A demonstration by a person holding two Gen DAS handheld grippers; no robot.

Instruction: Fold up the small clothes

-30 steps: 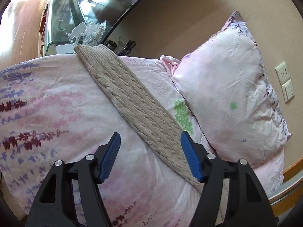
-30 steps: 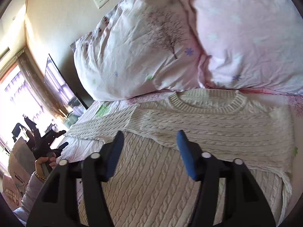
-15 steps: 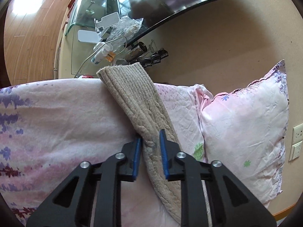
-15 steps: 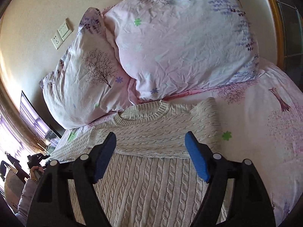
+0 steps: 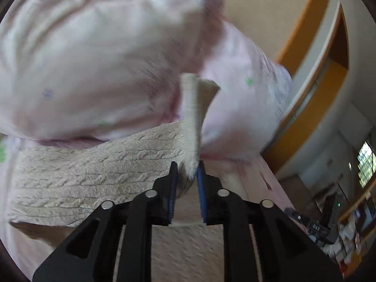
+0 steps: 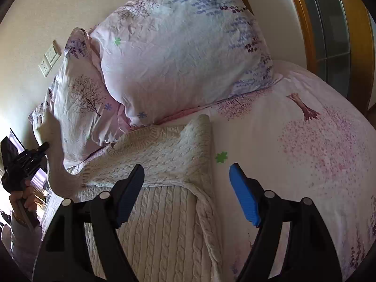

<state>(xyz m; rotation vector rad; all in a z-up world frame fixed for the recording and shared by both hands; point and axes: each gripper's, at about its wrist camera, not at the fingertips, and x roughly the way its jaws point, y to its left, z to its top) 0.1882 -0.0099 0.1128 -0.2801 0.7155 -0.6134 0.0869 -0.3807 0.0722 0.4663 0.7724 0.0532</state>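
Observation:
A cream cable-knit sweater [image 6: 164, 159] lies flat on the bed, collar toward the pillows, one sleeve folded across its chest. My left gripper [image 5: 186, 176] is shut on the other sleeve [image 5: 192, 117], whose cuff stands up past the fingers; the sweater body [image 5: 94, 169] spreads left and below. In the right wrist view the left gripper [image 6: 23, 162] shows at the far left, lifting that sleeve [image 6: 56, 164]. My right gripper [image 6: 188, 188] is open and empty, hovering over the sweater's right edge.
Two floral pillows [image 6: 178, 47] lean on the wall behind the sweater. The pink floral duvet [image 6: 305, 141] spreads to the right. A wooden door frame [image 6: 305, 23] stands at the bed's far right. Wall sockets [image 6: 49, 58] sit at the left.
My left gripper closed on the sleeve, lifted it off the bed and swung it toward the sweater body. My right gripper drifted right over the sweater, still open.

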